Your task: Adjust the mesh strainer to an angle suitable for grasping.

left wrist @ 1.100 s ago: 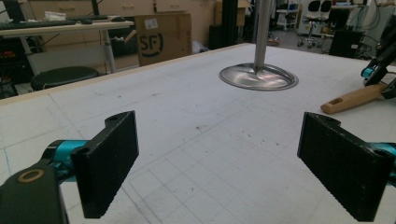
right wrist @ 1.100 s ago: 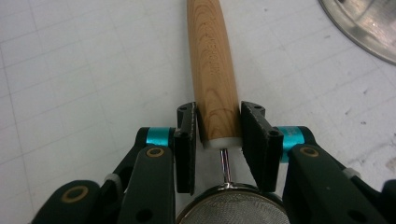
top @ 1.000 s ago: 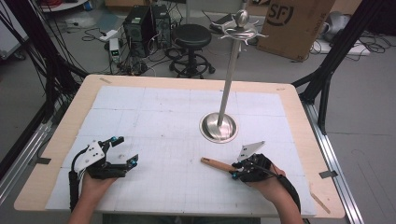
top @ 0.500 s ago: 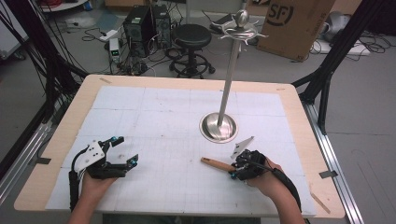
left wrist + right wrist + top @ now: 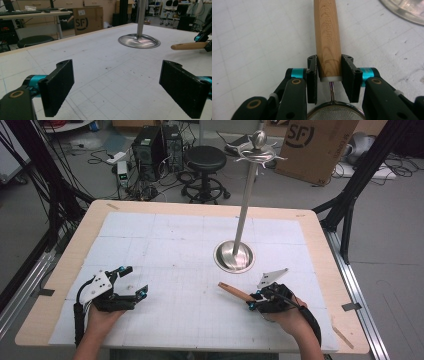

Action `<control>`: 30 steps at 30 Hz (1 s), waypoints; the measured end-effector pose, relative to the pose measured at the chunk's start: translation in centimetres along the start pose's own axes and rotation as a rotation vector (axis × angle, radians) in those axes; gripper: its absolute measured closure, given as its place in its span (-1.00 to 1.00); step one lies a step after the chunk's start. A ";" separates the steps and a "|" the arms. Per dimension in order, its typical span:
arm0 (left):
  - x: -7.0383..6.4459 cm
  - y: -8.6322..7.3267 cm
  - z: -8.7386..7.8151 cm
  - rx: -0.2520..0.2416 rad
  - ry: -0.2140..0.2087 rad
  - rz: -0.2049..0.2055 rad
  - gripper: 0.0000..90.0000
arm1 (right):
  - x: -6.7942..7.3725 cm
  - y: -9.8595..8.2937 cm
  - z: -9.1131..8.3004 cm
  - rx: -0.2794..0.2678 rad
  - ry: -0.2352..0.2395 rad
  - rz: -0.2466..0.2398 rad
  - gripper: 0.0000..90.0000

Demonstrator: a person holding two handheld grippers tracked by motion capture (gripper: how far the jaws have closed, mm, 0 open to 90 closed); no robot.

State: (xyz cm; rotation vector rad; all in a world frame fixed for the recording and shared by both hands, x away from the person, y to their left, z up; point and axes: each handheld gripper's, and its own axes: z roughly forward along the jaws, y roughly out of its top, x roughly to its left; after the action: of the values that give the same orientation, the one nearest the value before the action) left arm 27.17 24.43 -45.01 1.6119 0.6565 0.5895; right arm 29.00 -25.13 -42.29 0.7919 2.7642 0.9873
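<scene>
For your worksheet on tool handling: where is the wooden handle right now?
In the high view, the wooden handle lies low at the table's right-front, shut in the right gripper, just short of the metal stand base.

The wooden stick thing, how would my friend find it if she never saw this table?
Start at the tall silver stand with the round base on the white table. Look nearer the person, to the right gripper. The wooden handle sticks out from its jaws, pointing left; it is the one light brown piece among black and metal things.
</scene>
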 end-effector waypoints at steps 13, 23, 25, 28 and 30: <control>-0.1 0.0 0.0 -0.002 -0.005 0.013 -0.71 | -0.8 -0.1 -1.8 -0.195 -0.015 0.011 0.52; -0.1 0.0 0.0 0.001 -0.003 0.008 -0.71 | -0.8 -0.3 -2.5 -0.262 -0.022 0.022 0.52; 0.0 0.0 0.0 0.000 -0.003 0.007 -0.71 | -0.8 -0.4 -2.6 -0.272 -0.021 0.025 0.52; -0.1 0.0 0.0 0.001 -0.004 0.012 -0.71 | -0.9 -0.4 -2.8 -0.289 -0.021 0.030 0.52; -0.1 0.0 0.0 0.001 -0.002 0.007 -0.71 | -0.9 -0.4 -3.0 -0.302 -0.024 0.025 0.52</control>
State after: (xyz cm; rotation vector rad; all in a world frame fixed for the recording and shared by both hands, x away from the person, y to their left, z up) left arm 27.14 24.37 -45.02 1.6158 0.6493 0.5926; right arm 28.81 -27.50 -40.28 0.7844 2.5039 1.3472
